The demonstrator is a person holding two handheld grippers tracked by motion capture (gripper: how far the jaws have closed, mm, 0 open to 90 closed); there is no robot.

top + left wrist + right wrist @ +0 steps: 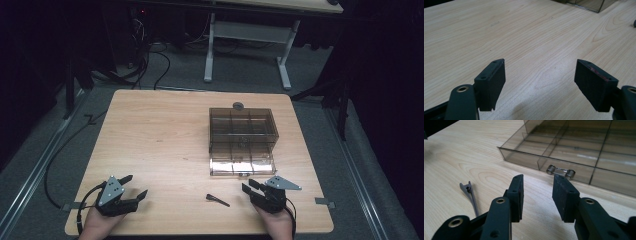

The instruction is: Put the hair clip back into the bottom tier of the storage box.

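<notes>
The table (165, 135) is a pale wood-grain top that takes up the middle of the high view, with grey floor around it and a white-legged desk (247, 45) beyond it at 12 o'clock.

On the table, right of centre toward 2 o'clock, sits a smoky see-through compartment box (242, 131). Its drawer (242, 164) is pulled out toward the person, and thin walls divide it into compartments. In the right gripper view the drawer's front wall carries a small clear handle (560, 171) with two round ends, fixed to the outside. A small round dark knob-like thing (238, 105) lies at the box's far edge, at 12 o'clock from it; what it is I cannot tell.

The left gripper (136, 187) rests low at 7 o'clock on the table, held by a hand at the near edge. Its jaws stand wide apart with only bare wood between them, touching nothing, well apart from the box.

The right gripper (249, 186) sits at 5 o'clock on the table, just in front of the drawer. Its jaws are parted and hold nothing; in the right gripper view they point at the drawer handle, which lies just beyond the tips, not between them.

A small dark clip (217, 199), thin and long, lies flat on the table at 9 o'clock from the right gripper, near it but not touching.
</notes>
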